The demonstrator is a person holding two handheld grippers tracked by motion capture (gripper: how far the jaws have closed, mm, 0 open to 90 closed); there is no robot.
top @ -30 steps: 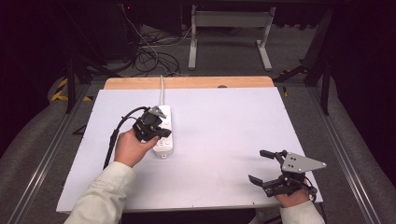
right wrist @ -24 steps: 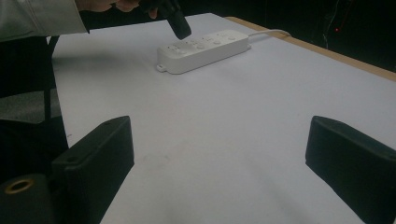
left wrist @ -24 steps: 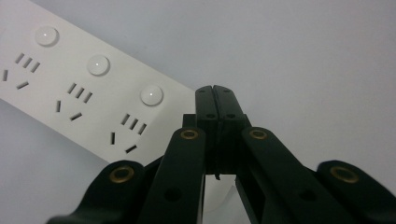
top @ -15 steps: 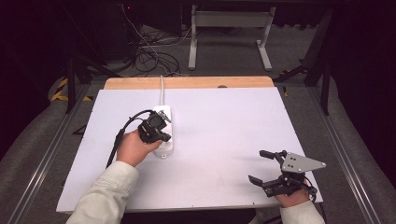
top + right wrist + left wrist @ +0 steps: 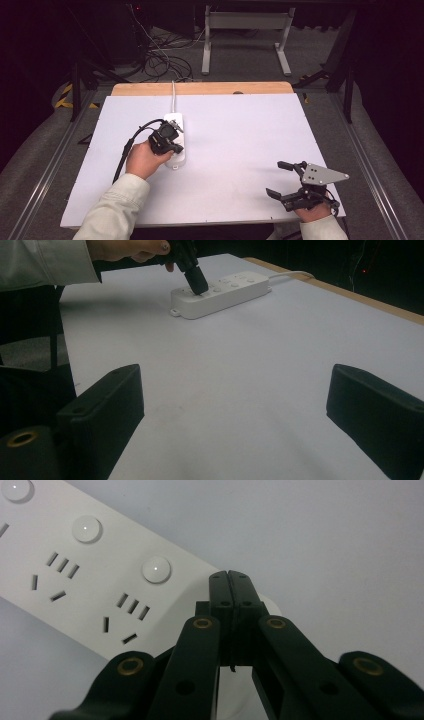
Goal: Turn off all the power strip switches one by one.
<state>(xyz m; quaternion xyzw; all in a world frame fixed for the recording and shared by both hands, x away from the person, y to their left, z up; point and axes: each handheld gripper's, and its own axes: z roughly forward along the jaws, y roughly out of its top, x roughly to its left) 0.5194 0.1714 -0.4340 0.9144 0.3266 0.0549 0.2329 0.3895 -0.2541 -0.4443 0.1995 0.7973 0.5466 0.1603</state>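
A white power strip [image 5: 173, 120] lies left of centre on the white table, its cord running off the far edge. It has round buttons beside its sockets [image 5: 90, 580]. My left gripper [image 5: 171, 146] is shut with nothing between its jaws. It points down at the strip's near end, and the closed tips [image 5: 231, 576] sit on or just above the strip's top. The right gripper view shows the same left gripper [image 5: 199, 287] on the strip [image 5: 225, 292]. My right gripper [image 5: 279, 178] is open and empty, low near the table's front right; its two pads [image 5: 115, 400] stand far apart.
The white table top [image 5: 240, 135] has a wooden strip [image 5: 210, 88] along its far edge. Beyond it on the floor are tangled cables [image 5: 160, 60] and a grey stand [image 5: 245, 30]. A black cable [image 5: 131, 142] trails from the left gripper.
The left gripper has shifted slightly toward the strip's near end. The right gripper has stayed where it was.
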